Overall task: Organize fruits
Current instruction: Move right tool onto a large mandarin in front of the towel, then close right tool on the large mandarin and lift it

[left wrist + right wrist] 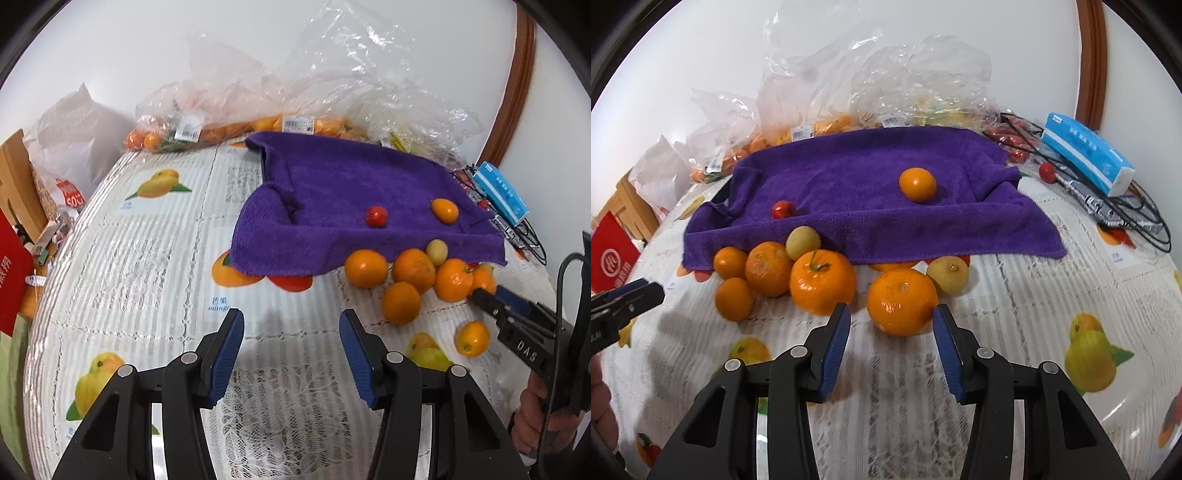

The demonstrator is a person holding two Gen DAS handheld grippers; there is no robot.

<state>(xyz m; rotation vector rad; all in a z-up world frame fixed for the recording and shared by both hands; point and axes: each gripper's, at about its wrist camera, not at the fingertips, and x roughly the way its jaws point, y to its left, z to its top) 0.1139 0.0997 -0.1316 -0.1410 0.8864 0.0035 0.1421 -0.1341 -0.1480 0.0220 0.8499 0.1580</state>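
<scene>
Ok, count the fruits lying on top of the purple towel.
2 on the towel: a red fruit at left front, an orange fruit right of centre. Folds may hide more.

Black left gripper (291, 328) and right gripper (891, 323): ribbed blue pads, silver screws, "DAS" lettering.

White wall (701, 44) behind; curved wood trim (1091, 59) at right. Table (1052, 295) w/ lace, fruit-print cover. Even indoor light.
</scene>
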